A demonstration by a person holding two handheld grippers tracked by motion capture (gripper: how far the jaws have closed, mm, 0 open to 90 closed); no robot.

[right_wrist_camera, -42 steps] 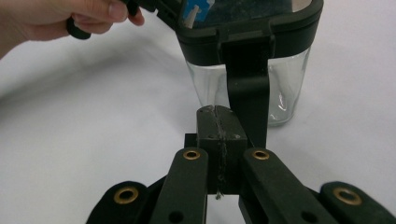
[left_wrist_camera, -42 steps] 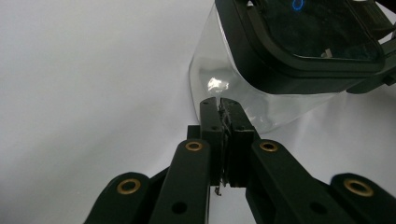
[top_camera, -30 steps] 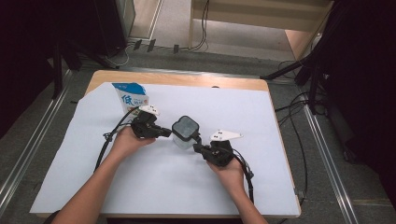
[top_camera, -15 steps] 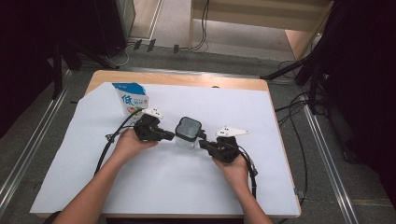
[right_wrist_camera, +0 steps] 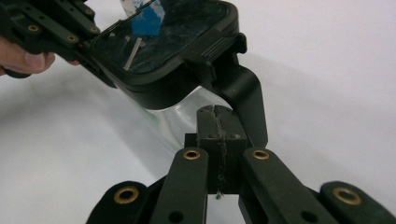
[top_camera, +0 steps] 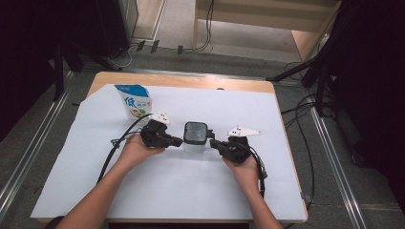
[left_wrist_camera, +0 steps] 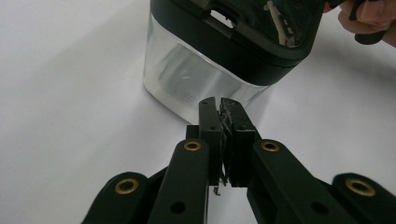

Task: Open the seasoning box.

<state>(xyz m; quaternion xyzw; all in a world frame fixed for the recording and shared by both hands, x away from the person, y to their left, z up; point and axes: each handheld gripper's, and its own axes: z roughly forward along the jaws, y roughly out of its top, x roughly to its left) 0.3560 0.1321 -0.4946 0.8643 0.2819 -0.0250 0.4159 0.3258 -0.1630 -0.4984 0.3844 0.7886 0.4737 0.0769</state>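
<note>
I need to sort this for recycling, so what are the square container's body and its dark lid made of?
The container's body looks like clear glass or hard clear plastic: see-through, glossy, with reflections; which one I cannot tell. The lid looks like black moulded plastic, matt rim with ridges and a hinged clasp, with a shiny tinted top panel.

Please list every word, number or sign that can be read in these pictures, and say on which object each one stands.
"依": one large blue character on the front of the white and blue pouch, in the high view.
Smaller print below that character on the pouch: too small and blurred to read.
Clear container with the black lid: faint marks on the clear wall in the left gripper view, too blurred to read.
Left gripper and right gripper: no text seen.
</note>
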